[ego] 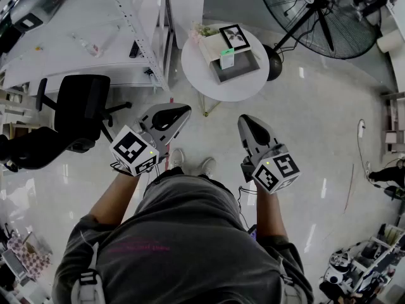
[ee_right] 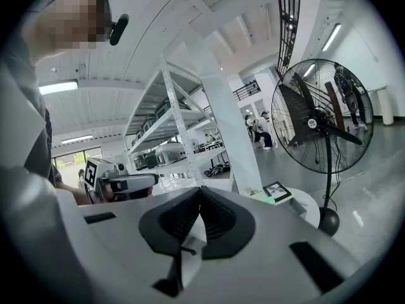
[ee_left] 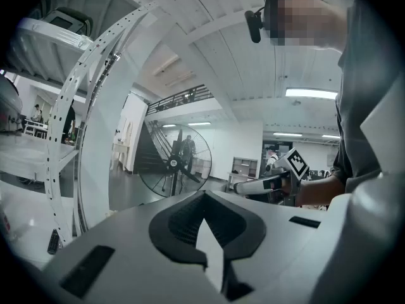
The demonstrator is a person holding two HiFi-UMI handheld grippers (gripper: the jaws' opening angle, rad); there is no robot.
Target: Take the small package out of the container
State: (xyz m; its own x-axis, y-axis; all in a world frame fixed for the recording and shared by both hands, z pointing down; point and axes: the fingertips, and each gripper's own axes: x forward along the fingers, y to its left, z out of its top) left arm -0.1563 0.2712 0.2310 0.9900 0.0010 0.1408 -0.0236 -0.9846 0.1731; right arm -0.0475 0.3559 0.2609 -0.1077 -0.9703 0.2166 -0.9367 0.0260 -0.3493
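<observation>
The small package (ego: 227, 59), green and white, stands upright in the grey container (ego: 245, 68), a shallow tray on the round white desk (ego: 218, 87). A framed picture (ego: 235, 37) lies at the tray's far edge, and a white box with flowers sits just to the left of it.

Both claws are well apart from the package. In the head view the left claw (ego: 177, 114) and the right claw (ego: 248, 124) are held out in front of the person's chest, one to each side, over the bare floor and the person's shoes (ego: 190, 163). The desk stands ahead of them, across a stretch of floor, and the package shows above the gap between the two claws, a little nearer the right one.

In the left gripper view the left claw (ee_left: 204, 194) has its jaws brought together at the tips with nothing between them. In the right gripper view the right claw (ee_right: 200, 189) is fully closed too, and empty. That view shows the desk (ee_right: 307, 204) beyond the jaws and off to their right, with the picture frame (ee_right: 277, 190) on it, and a large standing fan (ee_right: 316, 122) behind. Neither claw touches the container or the desk.

A black office chair (ego: 82, 109) and a white shelf rack (ego: 149, 30) stand to the left of the desk.
</observation>
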